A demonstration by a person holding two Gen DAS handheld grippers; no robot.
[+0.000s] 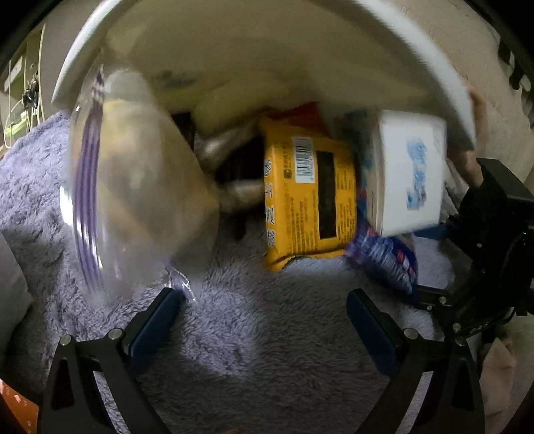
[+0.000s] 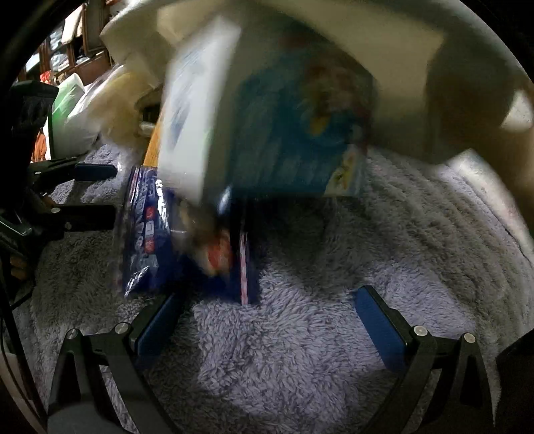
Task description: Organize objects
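Left wrist view: my left tongs gape with nothing between them over a fluffy lavender blanket. A tilted white bin arches above a heap on the blanket: clear bag, yellow packet, white box, blue packet beneath it. From the right wrist, my right tongs are likewise spread and bare, just beside the blue packet. Cluttered shelves stand dim behind.
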